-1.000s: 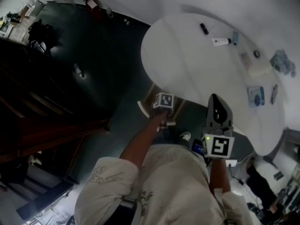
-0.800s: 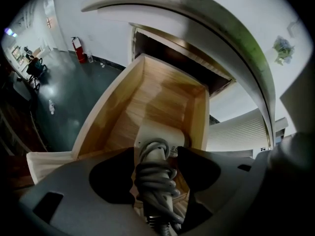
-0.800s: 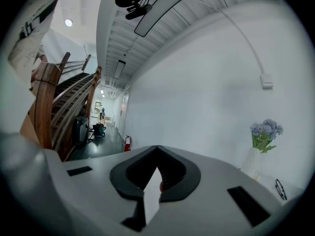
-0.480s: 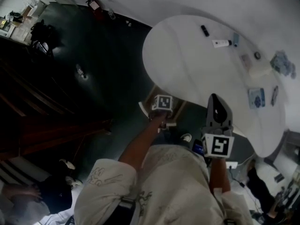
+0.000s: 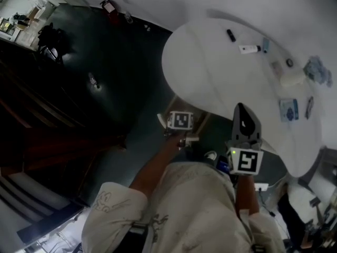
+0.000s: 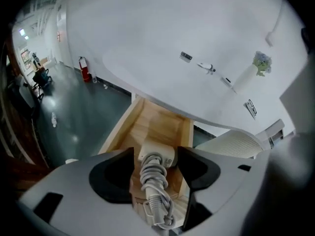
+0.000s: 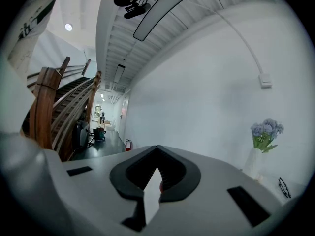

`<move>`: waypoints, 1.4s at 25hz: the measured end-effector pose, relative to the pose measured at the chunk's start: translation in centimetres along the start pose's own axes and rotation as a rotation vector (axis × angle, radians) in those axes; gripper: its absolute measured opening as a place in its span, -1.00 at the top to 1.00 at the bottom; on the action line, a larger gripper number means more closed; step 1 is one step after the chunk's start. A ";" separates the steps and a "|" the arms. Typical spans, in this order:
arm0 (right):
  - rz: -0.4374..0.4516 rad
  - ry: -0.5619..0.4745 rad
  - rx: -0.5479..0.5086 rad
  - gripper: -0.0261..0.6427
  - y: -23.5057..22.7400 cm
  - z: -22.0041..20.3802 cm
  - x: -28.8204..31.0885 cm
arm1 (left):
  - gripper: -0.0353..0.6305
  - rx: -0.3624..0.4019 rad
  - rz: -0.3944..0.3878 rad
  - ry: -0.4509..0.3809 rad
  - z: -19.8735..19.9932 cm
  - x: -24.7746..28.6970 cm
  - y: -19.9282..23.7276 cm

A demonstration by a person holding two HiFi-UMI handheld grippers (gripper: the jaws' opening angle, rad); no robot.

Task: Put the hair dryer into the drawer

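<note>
White table top (image 5: 210, 73), rounded edge, fills 1 o'clock of the head view. On it, toward 2 o'clock:
- a white tube (image 5: 248, 48)
- a small dark item (image 5: 230, 35)
- a blue packet (image 5: 287, 109)

Dark glossy floor (image 5: 121, 62) runs from 11 o'clock to the centre. A wooden staircase (image 5: 37, 125) sits at 9 o'clock, and a red fire extinguisher (image 5: 108, 7) stands against the white wall at 11 o'clock. A vase of flowers (image 7: 265, 132) shows at 3 o'clock in the right gripper view.

Pale wooden drawer (image 6: 147, 119), pulled open below the table edge. The hair dryer (image 6: 158, 156) lies inside it, with its grey cord (image 6: 155, 186) coiled in a bundle at its 6 o'clock end.

Left gripper (image 6: 155, 151): points steeply down over the drawer. Its fingers are spread wide and clear of the dryer, which shows between them.

Right gripper (image 7: 157, 147): held about level at 5 o'clock of the head view. Its fingers are pressed together with nothing between them.

Changes over the last second:
- The left gripper's marker cube has come up from the drawer toward the camera.
- The right gripper has kept its place.
- A figure that showed at 8 o'clock half a second ago is no longer in frame.
</note>
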State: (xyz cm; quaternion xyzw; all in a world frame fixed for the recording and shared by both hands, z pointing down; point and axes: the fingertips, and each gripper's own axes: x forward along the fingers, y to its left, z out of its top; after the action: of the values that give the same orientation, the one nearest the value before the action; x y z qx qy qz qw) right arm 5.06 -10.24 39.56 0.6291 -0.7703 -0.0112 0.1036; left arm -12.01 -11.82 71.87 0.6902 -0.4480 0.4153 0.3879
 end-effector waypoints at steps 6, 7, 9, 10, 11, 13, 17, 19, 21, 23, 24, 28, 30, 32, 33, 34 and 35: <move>-0.013 -0.022 0.010 0.91 -0.5 0.5 -0.5 | 0.08 0.056 -0.042 -0.089 1.5 -2.9 -2.7; -0.015 -0.027 0.010 0.91 -0.5 0.6 -0.6 | 0.08 0.057 -0.054 -0.114 2.0 -3.4 -3.2; -0.018 -0.031 0.005 0.91 -0.6 0.6 -0.9 | 0.08 0.054 -0.078 -0.160 3.0 -4.4 -4.3; -0.021 -0.032 0.005 0.91 -0.7 0.6 -1.1 | 0.08 0.060 -0.085 -0.188 3.7 -4.9 -4.7; -0.026 -0.034 0.006 0.91 -0.9 0.7 -1.2 | 0.08 0.071 -0.086 -0.217 4.4 -5.5 -5.1; -0.039 -0.036 0.014 0.91 -1.3 0.7 -1.6 | 0.08 0.098 -0.093 -0.273 5.8 -6.8 -5.8; -0.070 -0.033 0.020 0.91 -2.4 0.7 -2.5 | 0.08 0.144 -0.112 -0.371 8.2 -9.3 -7.4; -0.090 -0.037 0.024 0.91 -3.1 0.6 -2.9 | 0.08 0.160 -0.129 -0.422 9.3 -10.3 -8.3; -0.110 -0.043 0.030 0.91 -3.8 0.6 -3.4 | 0.09 0.189 -0.141 -0.486 10.7 -11.8 -9.4; -0.130 -0.048 0.032 0.91 -4.6 0.6 -3.9 | 0.09 0.217 -0.155 -0.544 12.0 -13.4 -10.7; -0.140 -0.049 0.034 0.91 -4.9 0.5 -4.2 | 0.09 0.232 -0.164 -0.574 12.6 -14.2 -11.4; -0.183 -0.048 0.047 0.91 -6.2 0.3 -5.5 | 0.10 0.301 -0.195 -0.694 14.5 -17.5 -14.4; -0.201 -0.056 0.042 0.91 -6.9 0.5 -6.0 | 0.11 0.338 -0.220 -0.744 15.4 -18.8 -15.8; -0.219 -0.066 0.042 0.91 -7.5 0.7 -6.5 | 0.13 0.362 -0.251 -0.787 16.3 -19.9 -17.0; -0.228 -0.072 0.044 0.91 -7.8 0.7 -6.8 | 0.14 0.368 -0.269 -0.802 16.6 -20.4 -17.7; -0.238 -0.079 0.048 0.91 -8.2 0.8 -7.1 | 0.14 0.372 -0.287 -0.814 16.9 -20.7 -18.4; -0.248 -0.083 0.054 0.91 -8.5 0.8 -7.4 | 0.15 0.376 -0.302 -0.826 17.1 -21.1 -19.0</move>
State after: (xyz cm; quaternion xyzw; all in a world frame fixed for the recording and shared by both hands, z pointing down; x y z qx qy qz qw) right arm 14.47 -4.92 36.46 0.7210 -0.6903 -0.0292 0.0527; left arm 4.36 -15.38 43.25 0.9131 -0.3765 0.1193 0.1016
